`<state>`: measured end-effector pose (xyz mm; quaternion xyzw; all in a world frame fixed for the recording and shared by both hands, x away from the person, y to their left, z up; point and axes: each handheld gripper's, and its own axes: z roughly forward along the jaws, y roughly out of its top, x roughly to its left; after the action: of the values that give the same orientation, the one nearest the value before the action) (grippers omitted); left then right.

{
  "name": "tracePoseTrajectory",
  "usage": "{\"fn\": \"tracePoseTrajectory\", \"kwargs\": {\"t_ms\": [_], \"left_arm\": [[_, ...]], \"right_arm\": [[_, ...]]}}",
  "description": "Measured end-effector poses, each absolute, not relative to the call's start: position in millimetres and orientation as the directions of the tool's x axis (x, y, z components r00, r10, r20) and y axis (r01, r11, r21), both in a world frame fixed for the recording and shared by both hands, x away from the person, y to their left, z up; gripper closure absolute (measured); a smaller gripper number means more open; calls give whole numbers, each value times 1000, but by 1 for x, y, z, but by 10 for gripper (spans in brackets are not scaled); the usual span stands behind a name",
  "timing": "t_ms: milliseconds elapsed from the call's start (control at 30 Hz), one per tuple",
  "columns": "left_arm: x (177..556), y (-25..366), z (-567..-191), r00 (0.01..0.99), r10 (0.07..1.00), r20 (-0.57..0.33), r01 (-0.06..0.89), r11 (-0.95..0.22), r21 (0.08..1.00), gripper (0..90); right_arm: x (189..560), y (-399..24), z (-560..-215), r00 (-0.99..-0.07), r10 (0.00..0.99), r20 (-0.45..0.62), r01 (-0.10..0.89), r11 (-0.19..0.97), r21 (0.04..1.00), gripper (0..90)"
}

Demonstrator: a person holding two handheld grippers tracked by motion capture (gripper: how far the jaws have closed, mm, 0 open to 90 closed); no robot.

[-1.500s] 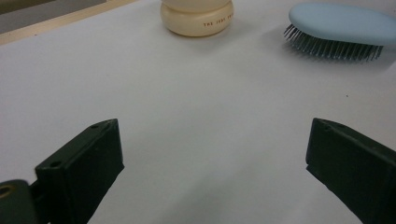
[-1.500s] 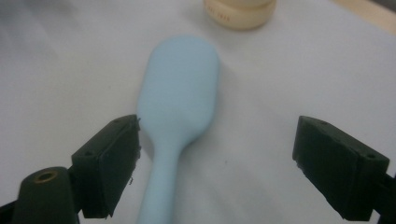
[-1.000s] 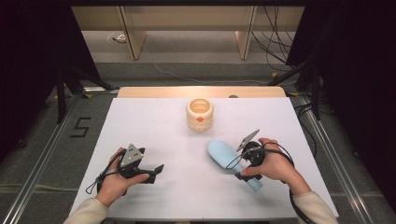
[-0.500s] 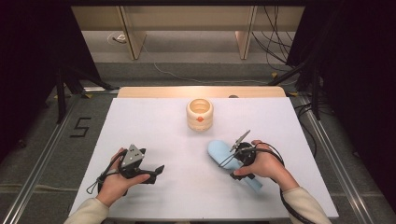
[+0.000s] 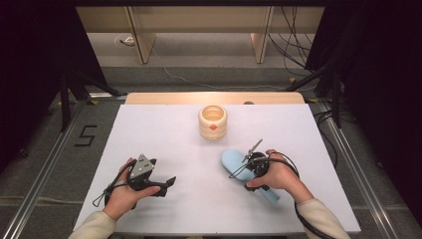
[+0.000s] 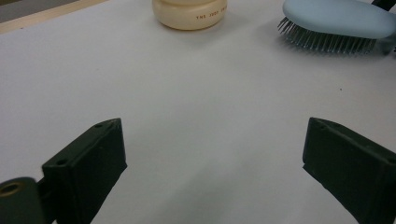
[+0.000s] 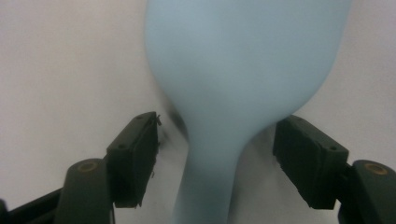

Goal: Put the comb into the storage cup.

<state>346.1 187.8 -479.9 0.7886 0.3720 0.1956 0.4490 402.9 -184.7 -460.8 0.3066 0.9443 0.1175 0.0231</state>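
A: R tool [image 5: 238, 173] status?

B: My R tool straddles the hairbrush [image 5: 249, 175] neck, where head narrows to handle. Jaws have just been closing, about half-wide now; gaps both sides in the right gripper view, pads [image 7: 135, 154] not pressing yet. Brush [image 7: 243, 79] lies bristles down on the white surface [image 5: 184, 149], handle toward me, near-right part.

A: And L?

B: L tool [image 5: 166, 183] in my left hand, near-left of surface, jaws wide, nothing between, just bare surface [image 6: 205, 121] in the left gripper view. Well apart from brush.

A: Farther out?

B: Cream jar [image 5: 213, 121] upright, mid-far on surface, beyond the brush, not touching. Left gripper view: jar [image 6: 189, 14] ahead, brush head [image 6: 338, 21] w/ bristles to its right.
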Motion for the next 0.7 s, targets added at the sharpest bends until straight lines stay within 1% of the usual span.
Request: {"fn": "tracePoseTrajectory", "kwargs": {"t_ms": [67,100,133,167,267,367,400,433,500,533,567,600,633,700], "left_arm": [[346,188,-480,648,761,-25,411,-322,853,56],[346,187,-480,649,760,-26,412,-323,852,57],[346,187,-480,649,760,-26,412,-323,852,57],[346,187,-480,650,760,-25,411,-323,852,58],[346,187,-480,649,760,-27,412,-321,853,61],[346,187,-480,651,759,-27,411,-322,853,63],[346,187,-480,651,759,-27,411,-322,853,64],[346,187,-480,652,758,-27,411,-322,853,64],[346,187,-480,652,758,-28,411,-322,853,66],[346,187,-480,652,758,-28,411,-322,853,66],[346,187,-480,650,759,-29,410,-319,854,67],[346,187,-480,650,759,-29,410,-319,854,67],[346,187,-480,651,758,-28,410,-320,854,68],[346,187,-480,652,758,-29,411,-321,853,68]], "right_arm": [[403,-184,-461,-804,593,27,582,779,234,351],[404,-184,-460,-800,599,15,586,778,226,394],[404,-184,-460,-800,599,15,586,778,226,394],[404,-182,-460,-796,605,-3,590,778,216,423],[405,-179,-459,-794,608,-19,593,780,199,432],[404,-176,-459,-793,609,-20,595,782,185,477],[404,-176,-459,-793,609,-20,595,782,185,477],[404,-174,-458,-796,606,-22,593,785,180,523],[402,-172,-458,-794,607,-22,595,785,174,583],[402,-172,-458,-794,607,-22,595,785,174,583],[400,-171,-457,-792,610,-22,598,783,172,617],[400,-171,-457,-792,610,-22,598,783,172,617],[399,-170,-457,-788,615,-20,603,779,173,651],[399,-171,-457,-781,624,-15,612,771,176,671]]}}
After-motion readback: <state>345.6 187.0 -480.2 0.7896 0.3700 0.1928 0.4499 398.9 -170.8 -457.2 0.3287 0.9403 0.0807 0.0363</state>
